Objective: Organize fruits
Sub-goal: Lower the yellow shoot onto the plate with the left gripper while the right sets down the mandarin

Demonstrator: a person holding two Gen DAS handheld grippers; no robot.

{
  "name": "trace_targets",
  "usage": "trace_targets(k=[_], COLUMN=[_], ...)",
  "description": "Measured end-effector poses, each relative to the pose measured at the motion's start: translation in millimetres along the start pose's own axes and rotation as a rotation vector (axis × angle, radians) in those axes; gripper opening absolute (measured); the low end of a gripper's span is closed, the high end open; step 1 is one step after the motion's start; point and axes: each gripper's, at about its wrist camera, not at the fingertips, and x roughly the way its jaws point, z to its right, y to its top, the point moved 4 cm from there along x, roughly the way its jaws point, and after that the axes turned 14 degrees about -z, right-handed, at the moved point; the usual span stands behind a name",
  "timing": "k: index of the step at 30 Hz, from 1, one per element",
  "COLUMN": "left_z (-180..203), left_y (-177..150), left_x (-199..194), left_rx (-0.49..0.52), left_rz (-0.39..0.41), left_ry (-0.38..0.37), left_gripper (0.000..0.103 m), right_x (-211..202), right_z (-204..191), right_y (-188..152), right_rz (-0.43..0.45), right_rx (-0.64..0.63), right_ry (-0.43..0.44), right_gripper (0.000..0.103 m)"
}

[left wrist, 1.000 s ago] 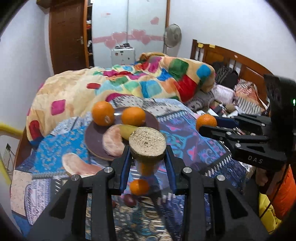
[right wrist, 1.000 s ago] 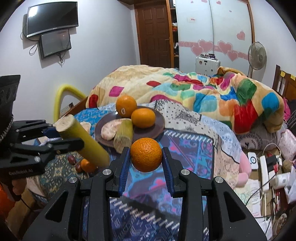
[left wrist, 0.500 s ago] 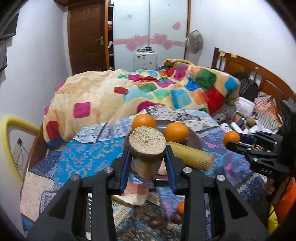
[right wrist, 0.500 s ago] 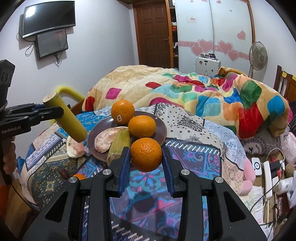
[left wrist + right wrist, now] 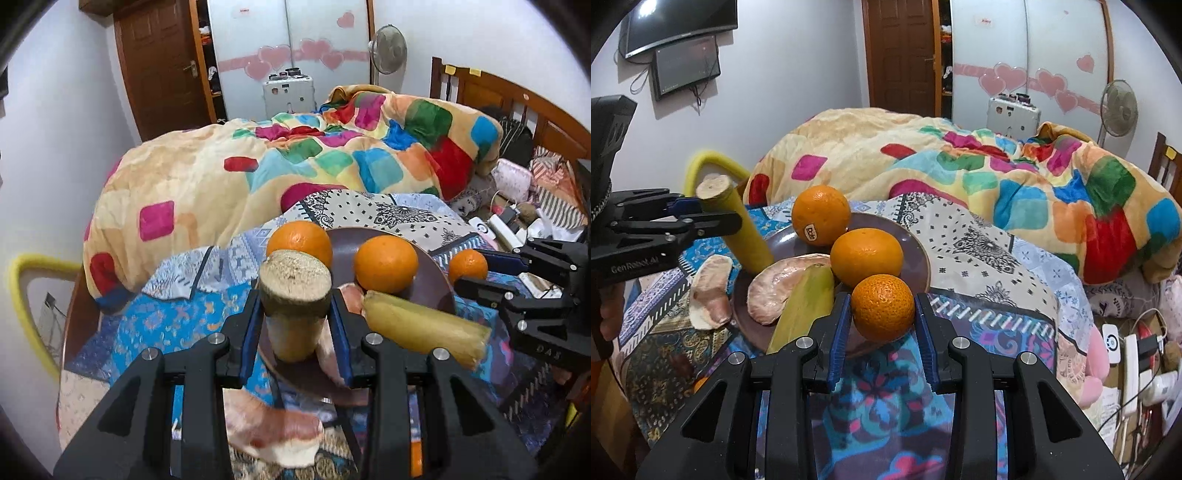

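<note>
A brown plate (image 5: pixel 916 254) on the patterned cloth holds two oranges (image 5: pixel 866 256), a pink fruit peel (image 5: pixel 775 291) and a yellow-green stalk piece (image 5: pixel 805 306). My left gripper (image 5: pixel 295 317) is shut on another yellow stalk piece (image 5: pixel 293 291), held upright with its lower end over the plate's left edge; it also shows in the right wrist view (image 5: pixel 738 225). My right gripper (image 5: pixel 882 321) is shut on a small orange (image 5: pixel 882 306) at the plate's near right rim, also seen in the left wrist view (image 5: pixel 468 265).
A second pink peel (image 5: pixel 711 291) lies on the cloth left of the plate. A colourful quilt (image 5: pixel 997 173) is heaped behind. Cables and chargers (image 5: pixel 1137 354) lie at the right. A yellow padded rail (image 5: pixel 26 295) stands at the left.
My left gripper has carried the stalk piece right and down to the plate's edge. My right gripper has brought the small orange closer to the plate's rim.
</note>
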Motion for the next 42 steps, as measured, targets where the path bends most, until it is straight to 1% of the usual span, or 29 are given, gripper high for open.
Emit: trace_targets(k=[4, 8, 12, 17, 20, 22, 24, 26, 29, 33, 35, 42], left_z=[9.8, 13.7, 16.5, 21.9, 22.5, 22.5, 22.8, 23.4, 22.9, 14.3, 9.2, -10.3], left_y=[10.0, 18.2, 24.0, 28.3, 29.7, 29.8, 28.4, 25.9, 21.0, 11.9, 5.8, -25.5], left_x=[10.1, 18.6, 24.7, 29.2, 30.0, 29.9, 29.1, 26.5, 19.1, 3.9, -6.0, -38.6], left_rx=[0.041, 0.058, 0.071, 0.084, 0.077, 0.072, 0.065, 0.061, 0.055, 0.009, -0.011, -0.071], left_rz=[-0.004, -0.015, -0.025, -0.026, -0.026, -0.028, -0.039, -0.039, -0.028, -0.018, -0.004, 0.017], left_ry=[0.042, 0.061, 0.074, 0.07, 0.061, 0.053, 0.02, 0.003, 0.005, -0.038, -0.045, -0.05], left_gripper=[0.035, 0.035, 0.035, 0.036, 0.037, 0.039, 0.04, 0.04, 0.04, 0.04, 0.04, 0.041], right_x=[10.1, 20.1, 26.0, 31.6, 31.4, 30.5, 28.3, 24.5, 17.2, 0.4, -9.7, -44.1], right_z=[-0.5, 0.4, 2.4, 3.1, 1.7, 1.2, 1.6, 1.8, 0.8, -5.0, -9.2, -32.2], right_y=[6.3, 9.6, 10.7, 11.5, 12.5, 12.8, 13.3, 12.7, 11.2, 8.3, 6.6, -6.8], right_rz=[-0.026, -0.055, -0.075, -0.099, -0.099, -0.1, -0.091, -0.078, -0.068, -0.032, -0.012, 0.046], right_rx=[-0.015, -0.023, -0.006, 0.012, 0.006, 0.004, 0.001, -0.002, -0.005, -0.018, -0.025, -0.044], right_ry=[-0.006, -0.004, 0.04, 0.092, 0.082, 0.071, 0.048, 0.038, 0.032, -0.001, -0.012, -0.009], right_gripper=[0.031, 0.032, 0.031, 0.032, 0.032, 0.033, 0.043, 0.049, 0.049, 0.049, 0.049, 0.049])
